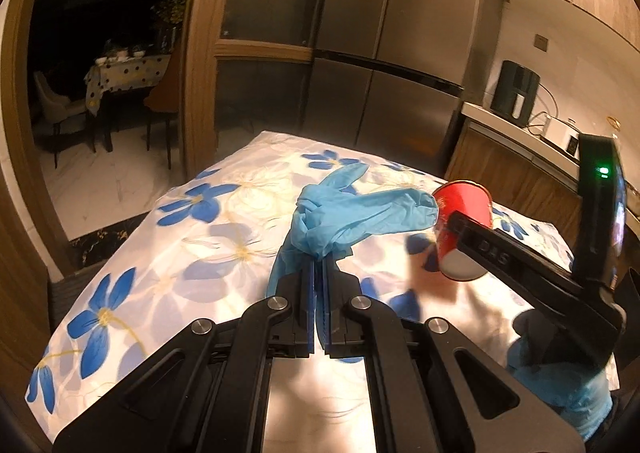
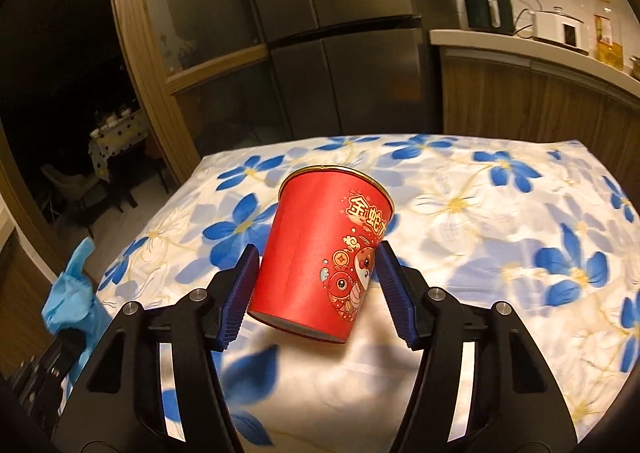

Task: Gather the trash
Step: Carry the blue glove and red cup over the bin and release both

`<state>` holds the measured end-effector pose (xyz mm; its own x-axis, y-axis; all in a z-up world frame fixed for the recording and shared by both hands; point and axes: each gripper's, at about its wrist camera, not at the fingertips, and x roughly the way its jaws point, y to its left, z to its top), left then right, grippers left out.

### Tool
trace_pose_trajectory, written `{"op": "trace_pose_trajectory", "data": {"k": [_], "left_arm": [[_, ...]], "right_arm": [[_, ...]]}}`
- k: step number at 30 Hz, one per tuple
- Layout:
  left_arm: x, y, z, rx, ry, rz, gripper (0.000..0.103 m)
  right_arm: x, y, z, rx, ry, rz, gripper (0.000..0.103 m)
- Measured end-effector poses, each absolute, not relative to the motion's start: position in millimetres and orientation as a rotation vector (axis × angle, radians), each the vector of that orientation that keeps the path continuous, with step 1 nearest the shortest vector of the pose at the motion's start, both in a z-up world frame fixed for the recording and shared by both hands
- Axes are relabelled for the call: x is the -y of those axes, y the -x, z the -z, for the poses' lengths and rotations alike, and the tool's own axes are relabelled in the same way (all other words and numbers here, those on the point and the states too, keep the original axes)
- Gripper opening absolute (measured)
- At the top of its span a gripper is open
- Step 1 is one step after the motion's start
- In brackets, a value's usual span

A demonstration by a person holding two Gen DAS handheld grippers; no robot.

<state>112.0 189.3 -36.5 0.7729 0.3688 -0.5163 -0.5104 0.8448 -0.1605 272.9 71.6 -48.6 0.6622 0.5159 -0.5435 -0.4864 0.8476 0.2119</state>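
My left gripper (image 1: pixel 320 265) is shut on a crumpled blue disposable glove (image 1: pixel 352 213) and holds it above the table. The glove also shows at the left edge of the right wrist view (image 2: pixel 72 285). My right gripper (image 2: pixel 316 273) is shut on a red paper cup (image 2: pixel 324 253) with a cartoon print, tilted, its open gold rim pointing away, lifted above the table. In the left wrist view the cup (image 1: pixel 464 225) sits just right of the glove, gripped by the right gripper (image 1: pixel 460 233).
The table wears a white cloth with blue flowers (image 2: pixel 500 213). Behind it stand a steel fridge (image 1: pixel 392 53) and a wooden glass-door cabinet (image 1: pixel 248 45). A counter (image 2: pixel 520 45) at the right holds appliances and a bottle. A dark dining room (image 1: pixel 112 85) lies left.
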Motion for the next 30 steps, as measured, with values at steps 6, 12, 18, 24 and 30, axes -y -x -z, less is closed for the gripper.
{"op": "trace_pose_trajectory", "data": {"k": [6, 12, 18, 24, 30], "left_arm": [[-151.7, -134.6, 32.3, -0.5, 0.273, -0.406, 0.002], [-103.2, -156.1, 28.2, -0.507, 0.233, -0.327, 0.002], [-46.9, -185.0, 17.5, -0.511, 0.185, -0.218, 0.002], [38.2, -224.3, 1.2, -0.491, 0.112, -0.047, 0.002], [135.6, -256.4, -14.8, -0.442, 0.069, 0.166, 0.002]], "right_arm": [[-15.6, -267.4, 31.0, -0.577, -0.068, -0.505, 0.059], [45.2, -262.7, 20.7, -0.53, -0.074, -0.427, 0.059], [122.7, -260.1, 14.0, -0.498, -0.099, -0.324, 0.059], [206.3, -257.5, 2.6, -0.443, -0.13, -0.185, 0.059], [307.0, -257.7, -3.6, -0.387, -0.147, 0.009, 0.059]]}}
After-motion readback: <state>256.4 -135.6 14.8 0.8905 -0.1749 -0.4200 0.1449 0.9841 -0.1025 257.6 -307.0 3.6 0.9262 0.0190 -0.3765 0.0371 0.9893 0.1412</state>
